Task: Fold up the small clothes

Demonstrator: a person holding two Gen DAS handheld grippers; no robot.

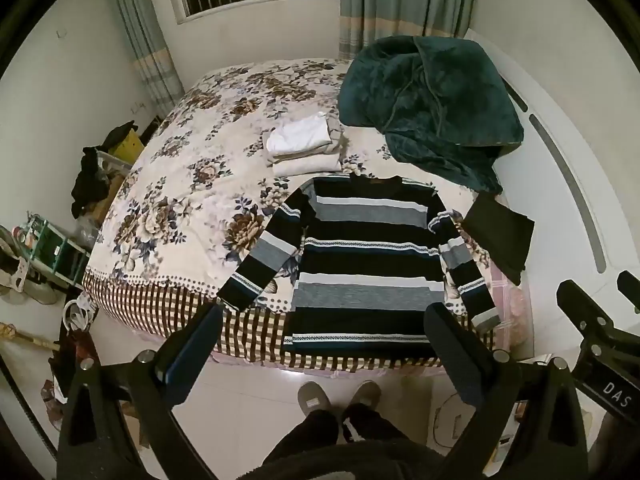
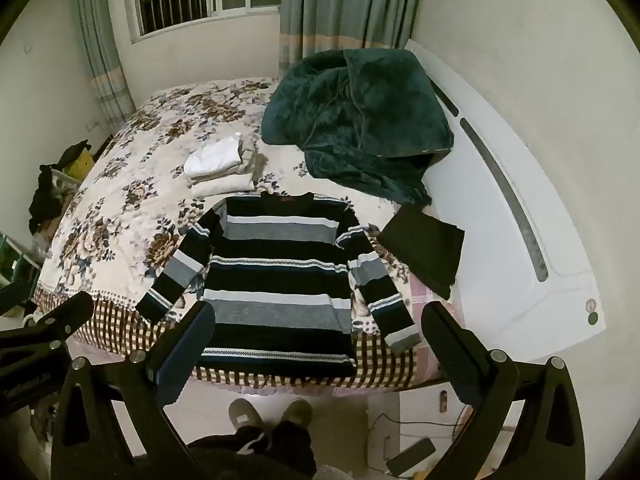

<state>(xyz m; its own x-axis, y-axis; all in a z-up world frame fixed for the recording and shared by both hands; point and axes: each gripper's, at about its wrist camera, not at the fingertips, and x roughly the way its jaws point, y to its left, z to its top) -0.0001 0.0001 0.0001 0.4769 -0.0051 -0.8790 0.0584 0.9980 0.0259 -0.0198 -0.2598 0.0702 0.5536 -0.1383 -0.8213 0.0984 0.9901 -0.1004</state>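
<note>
A striped sweater in black, grey and white (image 1: pixel 366 264) lies flat on the bed's near edge, sleeves spread to both sides; it shows in the right wrist view (image 2: pixel 276 280) too. My left gripper (image 1: pixel 324 320) is open and empty, held above the floor in front of the sweater's hem. My right gripper (image 2: pixel 320 316) is open and empty at a like height, and shows at the right edge of the left wrist view (image 1: pixel 592 320). A stack of folded pale clothes (image 1: pixel 304 144) lies behind the sweater. A folded black garment (image 1: pixel 500 232) lies to its right.
A dark green blanket (image 1: pixel 432 104) is heaped at the bed's far right by the white headboard (image 2: pixel 520 208). The floral quilt (image 1: pixel 192 168) covers the bed. Clutter and a green rack (image 1: pixel 56 248) stand left of the bed. The person's slippers (image 1: pixel 340 396) are on the tiled floor.
</note>
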